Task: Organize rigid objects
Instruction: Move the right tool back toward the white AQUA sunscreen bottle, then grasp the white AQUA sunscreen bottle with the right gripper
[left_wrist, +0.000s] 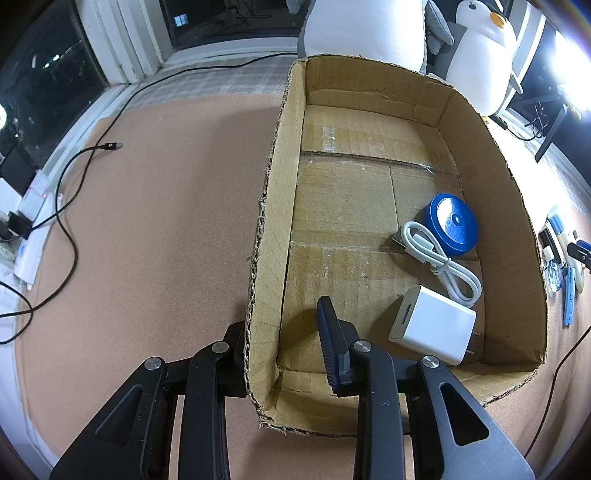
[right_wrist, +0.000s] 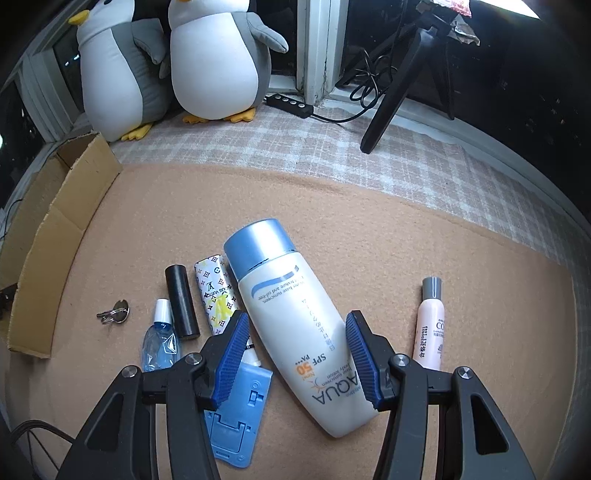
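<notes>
Meanwhile, left gripper (left_wrist: 291, 343) clamped on cardboard box (left_wrist: 271, 206) wall; right gripper (right_wrist: 295, 354) half-open, straddling sunscreen bottle (right_wrist: 295, 325), contact unclear.

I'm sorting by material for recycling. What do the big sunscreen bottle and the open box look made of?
Sunscreen bottle: likely plastic, a smooth white body with a satin sheen and a metallic-blue cap. Open box: corrugated cardboard, matte brown, with fluting visible along its torn edges.
</notes>
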